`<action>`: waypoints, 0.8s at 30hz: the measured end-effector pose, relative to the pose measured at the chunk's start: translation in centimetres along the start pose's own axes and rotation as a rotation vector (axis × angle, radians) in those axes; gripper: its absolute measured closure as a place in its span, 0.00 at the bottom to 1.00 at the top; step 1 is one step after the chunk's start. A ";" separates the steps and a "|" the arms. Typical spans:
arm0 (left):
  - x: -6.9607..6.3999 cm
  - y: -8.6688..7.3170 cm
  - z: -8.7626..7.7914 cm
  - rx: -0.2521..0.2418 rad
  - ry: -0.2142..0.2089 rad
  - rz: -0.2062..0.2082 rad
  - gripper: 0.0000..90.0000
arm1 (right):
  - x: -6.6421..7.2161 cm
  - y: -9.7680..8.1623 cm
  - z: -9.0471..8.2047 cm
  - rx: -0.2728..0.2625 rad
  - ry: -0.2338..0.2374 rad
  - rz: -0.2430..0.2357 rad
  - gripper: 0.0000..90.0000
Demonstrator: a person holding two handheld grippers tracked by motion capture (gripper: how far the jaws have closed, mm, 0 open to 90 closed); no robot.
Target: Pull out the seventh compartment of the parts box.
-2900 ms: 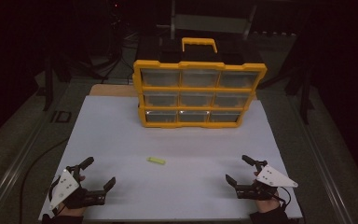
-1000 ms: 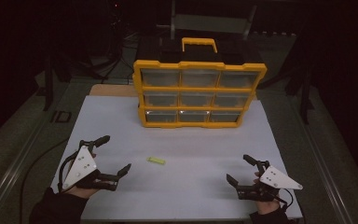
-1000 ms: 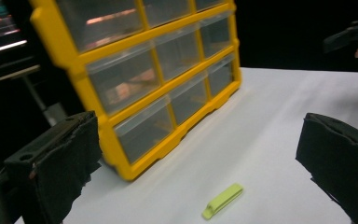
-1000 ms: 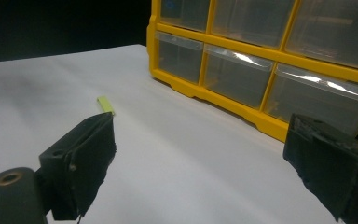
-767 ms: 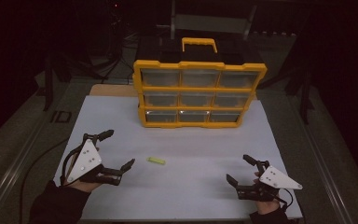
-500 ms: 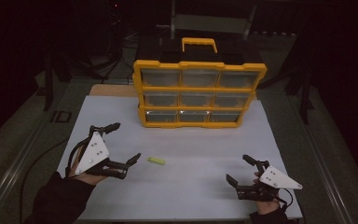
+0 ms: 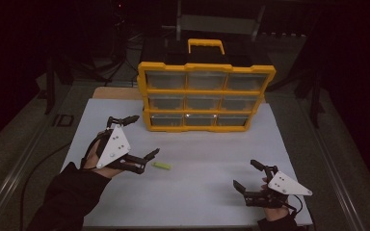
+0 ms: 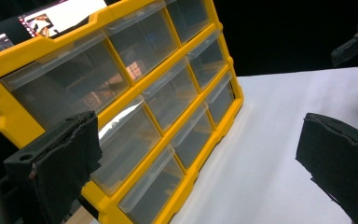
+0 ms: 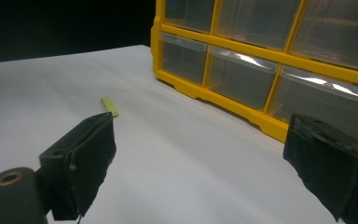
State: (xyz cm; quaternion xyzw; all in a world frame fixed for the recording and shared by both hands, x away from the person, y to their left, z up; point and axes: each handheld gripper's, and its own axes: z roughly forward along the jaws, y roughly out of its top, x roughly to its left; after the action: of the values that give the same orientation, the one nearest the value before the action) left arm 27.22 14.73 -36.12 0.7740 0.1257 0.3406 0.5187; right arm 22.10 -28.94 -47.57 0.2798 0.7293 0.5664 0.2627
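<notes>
I am bringing the left gripper (image 7: 135,137) up from the tabletop's (image 7: 212,159) near left corner toward the small green piece (image 7: 161,166) lying left of centre, jaws wide and empty. The right gripper (image 7: 253,175) is resting open and empty by the near right corner, so the pick is coming.

Left claw (image 7: 134,135): jaws spread wide, nothing between them, one jaw pointing up and forward, the other low and forward.
Left hand (image 7: 96,156): grips the claw's body from behind, lifted off the worktop.
Left forearm: dark sleeve, enters from the bottom left corner, angled forward and to the right.
Right claw (image 7: 247,176): jaws wide apart, empty, low by the near right edge.
Right hand (image 7: 272,210): under the grey plate, mostly hidden.
</notes>
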 end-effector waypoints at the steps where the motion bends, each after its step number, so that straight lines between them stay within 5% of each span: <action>1: 0.0 0.0 0.0 0.000 0.000 0.000 0.00 | 0.0 0.0 0.0 0.000 0.000 0.000 0.10; 8: -0.1 0.6 1.9 0.009 -0.018 0.056 0.00 | -0.1 0.0 -0.1 -0.006 0.012 0.010 0.10; 24: -0.2 0.6 6.1 0.014 -0.041 0.112 0.00 | 0.1 0.0 0.0 -0.002 0.016 0.002 0.10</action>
State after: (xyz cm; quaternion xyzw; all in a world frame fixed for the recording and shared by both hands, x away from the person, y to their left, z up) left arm 30.99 9.99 -37.12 0.7903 0.0737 0.3522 0.4959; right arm 22.08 -28.87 -47.53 0.2757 0.7307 0.5695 0.2564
